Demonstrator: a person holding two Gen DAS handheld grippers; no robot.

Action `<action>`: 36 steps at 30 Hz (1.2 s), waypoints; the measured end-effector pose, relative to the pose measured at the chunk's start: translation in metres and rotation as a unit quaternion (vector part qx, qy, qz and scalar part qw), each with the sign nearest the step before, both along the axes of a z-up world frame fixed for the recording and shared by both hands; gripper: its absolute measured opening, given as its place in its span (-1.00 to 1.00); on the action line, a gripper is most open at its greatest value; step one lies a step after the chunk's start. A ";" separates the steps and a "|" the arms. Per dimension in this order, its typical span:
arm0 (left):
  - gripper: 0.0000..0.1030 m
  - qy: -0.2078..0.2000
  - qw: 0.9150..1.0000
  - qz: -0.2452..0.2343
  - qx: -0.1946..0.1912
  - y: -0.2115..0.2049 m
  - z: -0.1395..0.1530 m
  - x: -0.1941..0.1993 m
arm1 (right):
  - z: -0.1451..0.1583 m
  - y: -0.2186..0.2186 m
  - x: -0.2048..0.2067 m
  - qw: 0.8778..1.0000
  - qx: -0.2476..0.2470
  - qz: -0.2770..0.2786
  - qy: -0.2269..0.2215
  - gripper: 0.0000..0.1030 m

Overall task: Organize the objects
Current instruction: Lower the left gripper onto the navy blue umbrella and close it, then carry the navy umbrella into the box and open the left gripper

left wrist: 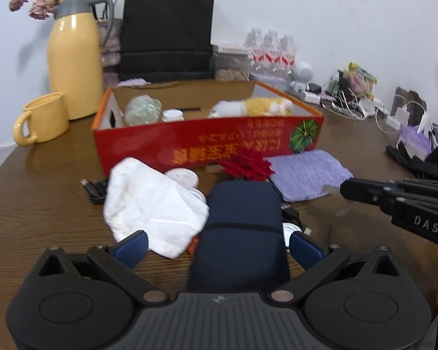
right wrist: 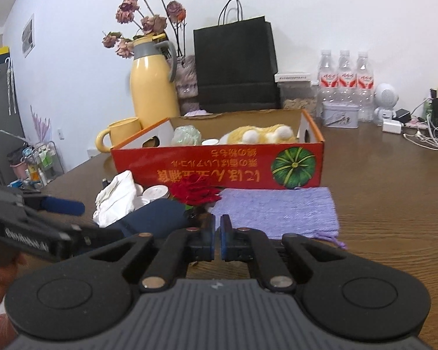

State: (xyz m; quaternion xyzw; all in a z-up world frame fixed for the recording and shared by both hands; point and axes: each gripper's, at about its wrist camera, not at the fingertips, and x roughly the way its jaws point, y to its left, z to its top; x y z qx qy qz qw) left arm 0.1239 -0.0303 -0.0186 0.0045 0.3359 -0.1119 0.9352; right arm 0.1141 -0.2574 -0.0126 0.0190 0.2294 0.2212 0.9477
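Brown wood-grain table (left wrist: 43,204) carries everything, a white wall behind. From the left I count one yellow mug (left wrist: 41,119), one yellow thermos jug (left wrist: 74,67), one white cloth (left wrist: 149,204), one navy case (left wrist: 242,227), one red cardboard box (left wrist: 207,143), one red fabric rose (right wrist: 195,192), one lilac knitted cloth (right wrist: 277,210) and three water bottles (right wrist: 346,75). My left gripper (left wrist: 219,248) stands wide, the navy case lying between its pads, long axis running away toward the box. My right gripper (right wrist: 216,236) is closed narrow; the rose sits just ahead of its tips, so I judge that hand nearer to it. Whether anything is pinched, I cannot tell.
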 end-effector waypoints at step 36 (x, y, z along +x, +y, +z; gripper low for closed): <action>0.15 -0.071 0.996 0.025 -0.042 0.006 0.040 -0.026 | 0.016 0.000 -0.002 1.000 0.010 -0.003 -0.030 -0.92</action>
